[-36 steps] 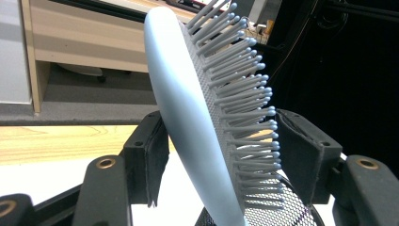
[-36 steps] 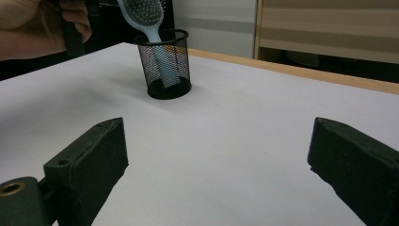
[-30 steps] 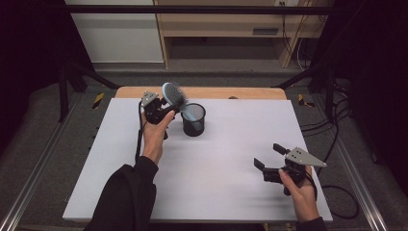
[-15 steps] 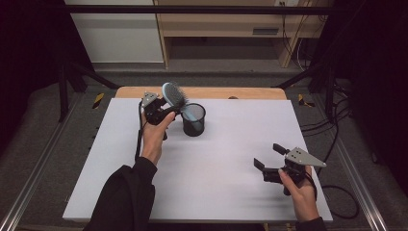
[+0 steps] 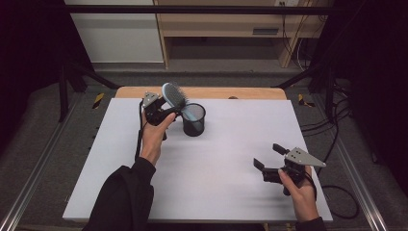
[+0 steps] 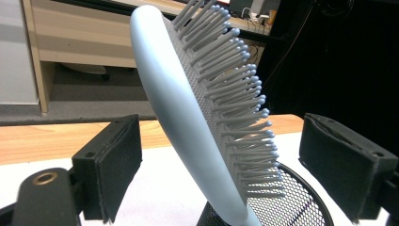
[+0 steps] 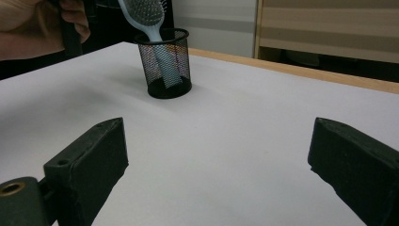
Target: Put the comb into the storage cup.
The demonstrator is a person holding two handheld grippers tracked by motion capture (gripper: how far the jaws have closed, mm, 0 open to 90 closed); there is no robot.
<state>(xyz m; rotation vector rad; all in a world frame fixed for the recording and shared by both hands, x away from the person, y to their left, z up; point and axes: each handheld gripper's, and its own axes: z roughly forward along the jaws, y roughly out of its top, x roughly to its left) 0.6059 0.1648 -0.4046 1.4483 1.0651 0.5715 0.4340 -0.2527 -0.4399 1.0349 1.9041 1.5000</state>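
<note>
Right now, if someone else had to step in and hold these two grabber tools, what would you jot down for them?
Left gripper: jaws have just been opening; pads stand apart from the hairbrush between them.
Right gripper: open, holding nothing, over the near right of the table.
Hairbrush: handle down in the black mesh cup, head leaning out over its rim toward the left gripper.
Done: brush dropped into the cup.
Left: draw the left gripper back without knocking the brush.

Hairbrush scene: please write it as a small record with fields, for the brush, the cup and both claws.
hairbrush: pale blue, handle down in the cup, head leaning out over the rim
cup: black mesh, upright on the white table
left claw: jaws have just been opening, pads clear of the brush head between them
right claw: open, nothing between its jaws, far from the cup
</note>
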